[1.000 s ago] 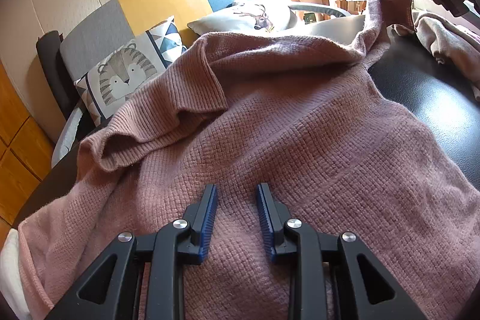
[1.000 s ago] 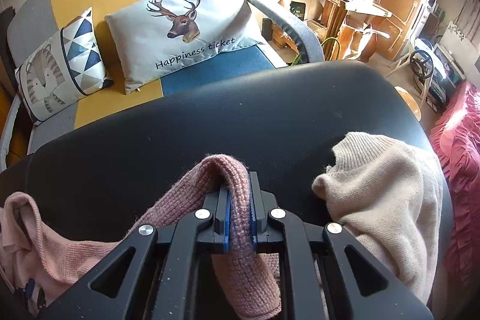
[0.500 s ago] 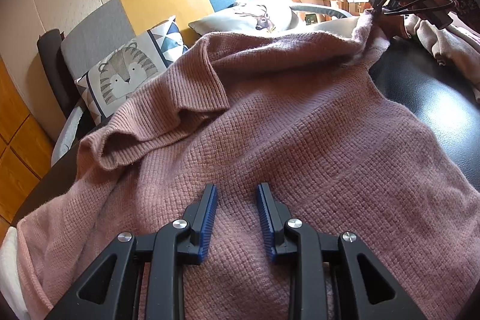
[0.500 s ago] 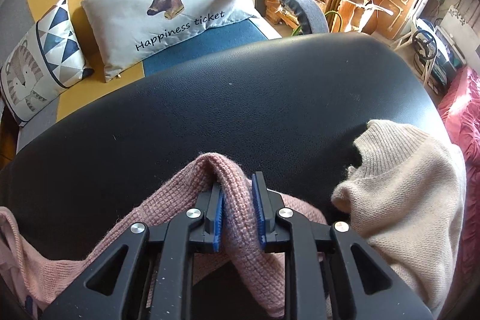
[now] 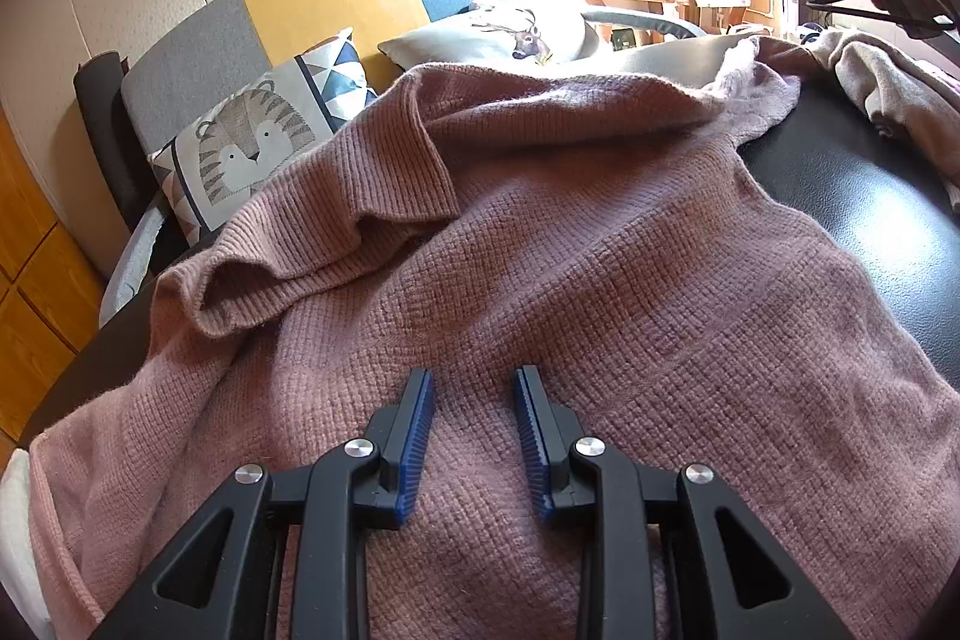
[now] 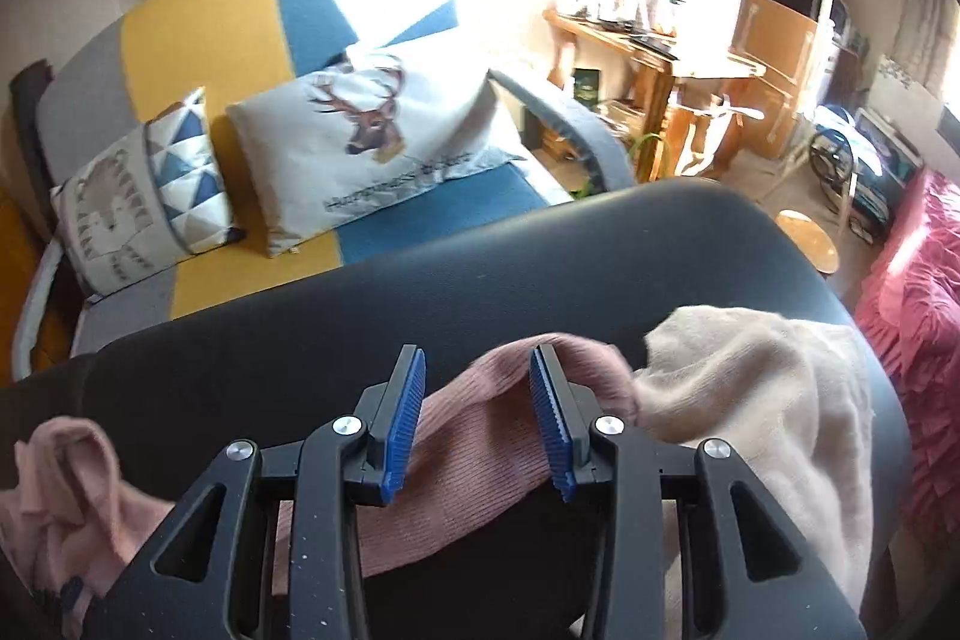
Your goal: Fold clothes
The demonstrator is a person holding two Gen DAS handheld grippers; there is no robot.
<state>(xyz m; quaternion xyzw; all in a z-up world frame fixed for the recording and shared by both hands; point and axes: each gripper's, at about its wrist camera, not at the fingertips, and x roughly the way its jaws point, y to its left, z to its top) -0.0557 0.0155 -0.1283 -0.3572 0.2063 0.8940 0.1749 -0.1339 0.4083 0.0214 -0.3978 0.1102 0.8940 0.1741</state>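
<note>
My left gripper [image 5: 471,436] rests agape, pinning the pink sweater [image 5: 600,250] flat at lower centre, while my right gripper [image 6: 477,424] hangs unclenched over its sleeve [image 6: 480,436].

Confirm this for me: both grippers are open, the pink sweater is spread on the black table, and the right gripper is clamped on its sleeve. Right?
Not quite. The right gripper is not clamped: the right wrist view shows its jaws apart, with the sleeve lying loose beneath them. The rest holds: the left gripper is open too, and the pink sweater is spread on the black table.
</note>
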